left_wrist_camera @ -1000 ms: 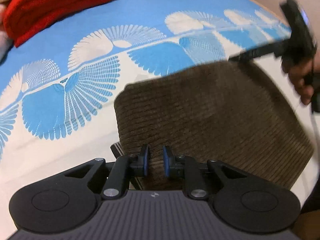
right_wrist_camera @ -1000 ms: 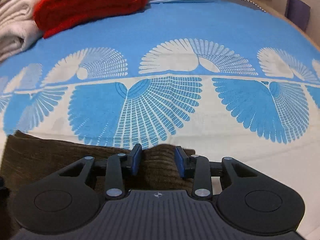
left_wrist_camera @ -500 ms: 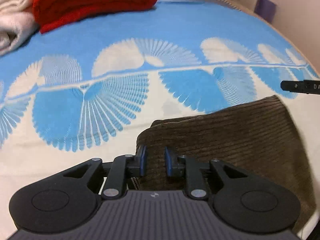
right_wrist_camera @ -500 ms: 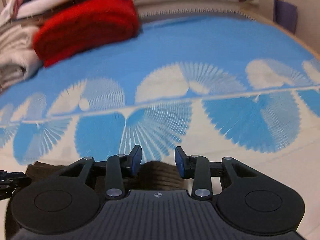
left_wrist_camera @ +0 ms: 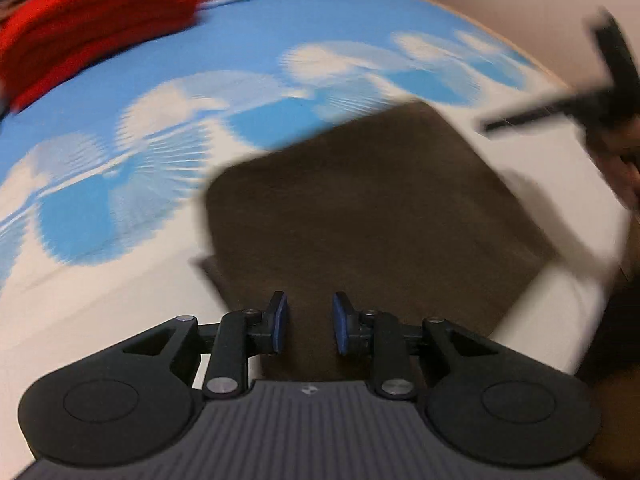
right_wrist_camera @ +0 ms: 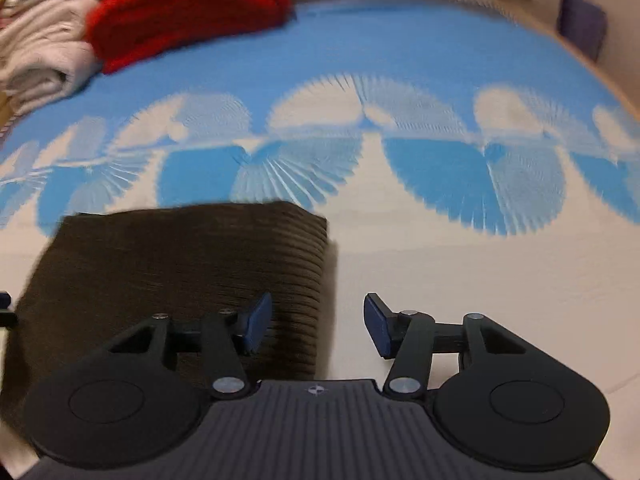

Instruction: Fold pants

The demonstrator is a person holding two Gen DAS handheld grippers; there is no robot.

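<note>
Lying folded on the blue-and-white bedspread point(right_wrist_camera: 400, 60), the brown corduroy pants point(right_wrist_camera: 180, 264) sit free beneath both tools: left tool point(left_wrist_camera: 307, 322) slightly parted, right tool point(right_wrist_camera: 318, 322) spread wide, neither gripping anything.

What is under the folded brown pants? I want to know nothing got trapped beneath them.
The brown pants lie flat on the blue and white bedspread, which shows all around them. Anything directly beneath is covered by the cloth, so it cannot be seen.

A folded red blanket point(right_wrist_camera: 188, 8) lies beside cream towels point(right_wrist_camera: 40, 56) on the blue-and-white patterned bedspread point(right_wrist_camera: 400, 60).
</note>
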